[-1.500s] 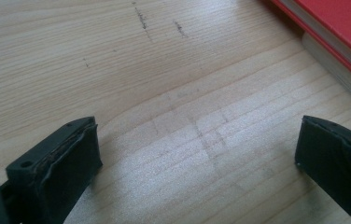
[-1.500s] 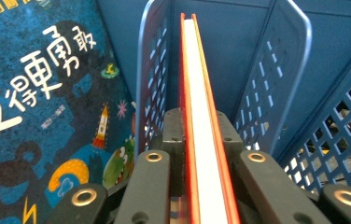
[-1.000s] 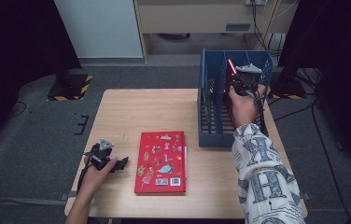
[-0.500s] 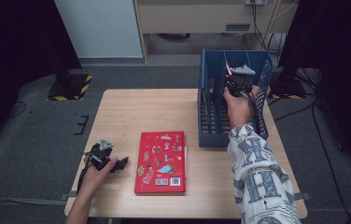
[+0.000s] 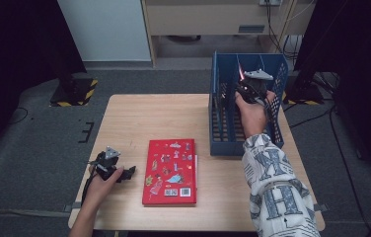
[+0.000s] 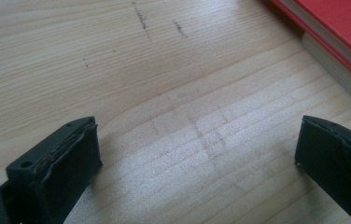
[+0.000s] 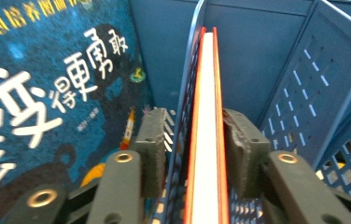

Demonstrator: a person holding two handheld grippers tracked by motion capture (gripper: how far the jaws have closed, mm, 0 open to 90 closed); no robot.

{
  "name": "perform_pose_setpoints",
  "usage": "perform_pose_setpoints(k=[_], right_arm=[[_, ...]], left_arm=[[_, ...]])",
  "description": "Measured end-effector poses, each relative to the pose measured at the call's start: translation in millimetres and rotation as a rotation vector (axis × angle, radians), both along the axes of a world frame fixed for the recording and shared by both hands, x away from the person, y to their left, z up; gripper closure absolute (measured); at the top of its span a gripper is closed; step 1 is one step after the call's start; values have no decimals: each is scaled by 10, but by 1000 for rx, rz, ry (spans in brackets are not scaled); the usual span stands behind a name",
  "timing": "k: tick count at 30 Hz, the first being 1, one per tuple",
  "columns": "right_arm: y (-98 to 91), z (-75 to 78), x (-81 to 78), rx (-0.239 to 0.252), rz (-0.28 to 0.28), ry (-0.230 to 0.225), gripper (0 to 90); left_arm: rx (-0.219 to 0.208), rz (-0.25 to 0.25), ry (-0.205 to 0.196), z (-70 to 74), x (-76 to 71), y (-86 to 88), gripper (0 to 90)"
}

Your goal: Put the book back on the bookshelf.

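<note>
Left gripper (image 5: 129, 172) rests on the table (image 5: 149, 118) beside the red book (image 5: 170, 170), jaws spread wide, nothing between them. Over at the blue rack (image 5: 223, 118), the right gripper (image 7: 190, 149) has just been opening; its 2 jaws straddle a divider (image 7: 183, 116) and the orange book (image 7: 205, 121), pads looking slack. Best move: widen fully, lift straight up, and avoid snagging the divider or tipping that book

Your right sleeve (image 5: 272, 187) is white with bold navy lettering. Both grippers, left gripper (image 5: 124, 173) and right gripper (image 7: 190, 140), are black, grey three-cornered plates on top, brass-ringed screw holes.
</note>
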State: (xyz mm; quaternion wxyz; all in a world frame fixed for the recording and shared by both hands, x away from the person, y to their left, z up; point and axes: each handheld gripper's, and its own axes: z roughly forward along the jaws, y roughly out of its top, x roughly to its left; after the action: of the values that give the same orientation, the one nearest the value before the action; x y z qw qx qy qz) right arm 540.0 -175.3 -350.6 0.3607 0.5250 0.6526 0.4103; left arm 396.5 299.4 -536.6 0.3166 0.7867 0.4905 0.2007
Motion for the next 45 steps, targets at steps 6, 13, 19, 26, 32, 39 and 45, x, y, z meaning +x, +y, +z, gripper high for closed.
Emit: perform_pose_setpoints(k=[6,13,19,26,32,39,45], right_arm=[[-1,27,-73,16,26,-9,535],[-23,-2,-142,29,35,-3,535],[-31,-9,-178,38,43,3,500],[-50,20,-233,31,67,-3,424],[-74,46,-301,47,81,-15,305],[-137,36,-409,62,119,-21,196],[-169,19,-535,46,153,-15,108]], left_arm=[[0,0,0,0,0,0,0],[0,0,0,0,0,0,0],[0,0,0,0,0,0,0],[0,0,0,0,1,0,0],[0,0,0,0,1,-1,0],[-1,-2,-1,-1,7,-1,0],[0,3,0,-1,12,-4,0]])
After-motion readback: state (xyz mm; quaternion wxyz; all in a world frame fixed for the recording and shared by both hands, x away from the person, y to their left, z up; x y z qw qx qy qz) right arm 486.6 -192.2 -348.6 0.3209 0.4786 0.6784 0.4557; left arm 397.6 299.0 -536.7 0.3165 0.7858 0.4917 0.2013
